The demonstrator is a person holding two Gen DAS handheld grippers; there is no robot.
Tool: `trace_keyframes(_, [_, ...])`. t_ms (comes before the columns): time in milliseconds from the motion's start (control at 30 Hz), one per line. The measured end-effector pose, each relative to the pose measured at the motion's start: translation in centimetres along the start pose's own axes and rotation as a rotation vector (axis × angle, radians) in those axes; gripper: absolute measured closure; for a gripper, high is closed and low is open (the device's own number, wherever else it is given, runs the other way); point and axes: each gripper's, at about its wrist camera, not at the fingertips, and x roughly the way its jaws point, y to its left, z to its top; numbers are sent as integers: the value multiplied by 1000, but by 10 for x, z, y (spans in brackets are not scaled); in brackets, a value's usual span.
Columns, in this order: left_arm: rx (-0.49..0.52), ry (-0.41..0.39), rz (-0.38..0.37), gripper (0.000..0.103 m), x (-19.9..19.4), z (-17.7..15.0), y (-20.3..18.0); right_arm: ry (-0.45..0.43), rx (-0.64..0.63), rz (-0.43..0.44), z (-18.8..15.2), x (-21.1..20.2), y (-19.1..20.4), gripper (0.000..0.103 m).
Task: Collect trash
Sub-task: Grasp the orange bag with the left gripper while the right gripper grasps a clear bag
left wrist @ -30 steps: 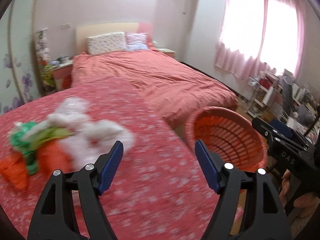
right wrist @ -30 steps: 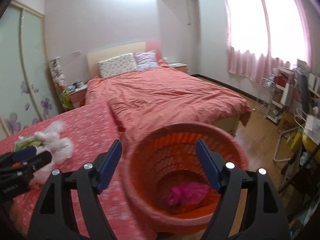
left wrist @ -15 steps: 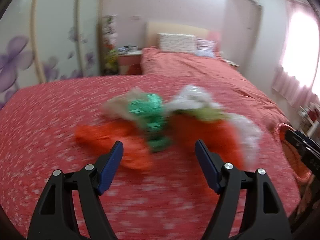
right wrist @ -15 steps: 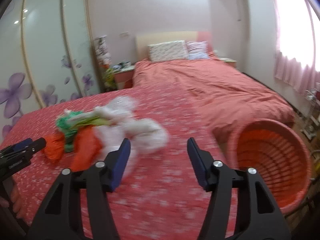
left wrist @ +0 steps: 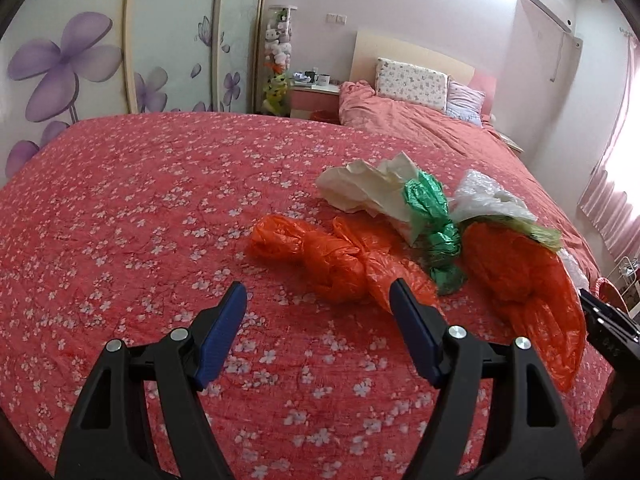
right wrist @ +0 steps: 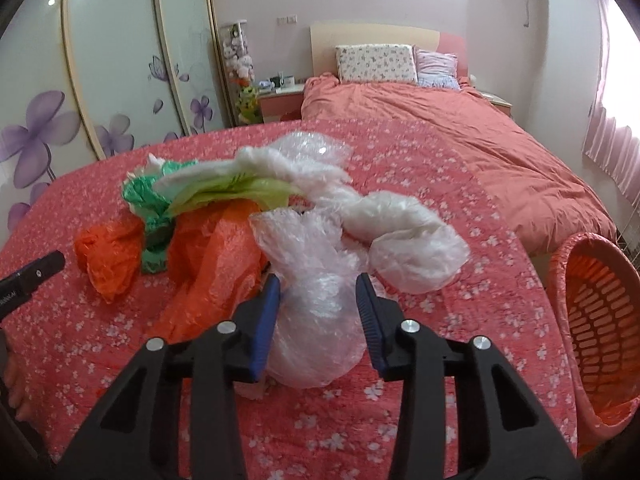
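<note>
A heap of crumpled plastic bags lies on the red flowered table cloth (left wrist: pixel 120 208). In the left wrist view my left gripper (left wrist: pixel 318 300) is open and empty, just short of a twisted orange bag (left wrist: pixel 328 256); a green bag (left wrist: pixel 432 224), cream paper (left wrist: pixel 368 188) and a second orange bag (left wrist: pixel 524 280) lie beyond. In the right wrist view my right gripper (right wrist: pixel 318 294) is open, its jaws on either side of a clear bubble-wrap bag (right wrist: pixel 316 280). A white bag (right wrist: pixel 400 228) lies right of it. The orange laundry-style basket (right wrist: pixel 600 320) stands at the table's right edge.
A bed with a coral duvet (right wrist: pixel 440 120) lies behind the table. A wardrobe with purple flower doors (left wrist: pixel 80 52) fills the left wall. A nightstand (left wrist: pixel 314 94) stands beside the bed. Pink curtains (right wrist: pixel 608 112) hang at the right.
Both grippers swung left, away from the basket and toward the heap of bags. The right gripper moved in around the clear bag and its jaws narrowed. The left gripper stayed open.
</note>
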Motion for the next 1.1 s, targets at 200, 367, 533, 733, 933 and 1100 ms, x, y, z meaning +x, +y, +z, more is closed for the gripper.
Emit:
trace_keyframes(200, [-39, 33, -22, 31, 18, 7, -4, -4, 1, -5, -4, -4, -3, 84])
trace_keyframes(367, [-56, 76, 0, 36, 40, 14, -8, -59, 20, -1, -3, -28, -14, 85])
trace_keyframes(533, [-108, 122, -11, 50, 52, 15, -3, -88, 36, -14, -1, -44, -28, 85])
trace_keyframes(733, [-121, 124, -23, 69, 51, 21, 6, -99, 35, -26, -1, -52, -34, 85])
trace_keyframes(933, [-91, 89, -28, 72, 34, 22, 0, -113, 22, -34, -3, -60, -34, 85])
trace_keyframes(1100, [-63, 55, -33, 72, 14, 23, -12, -133, 21, -39, -3, -71, -36, 85])
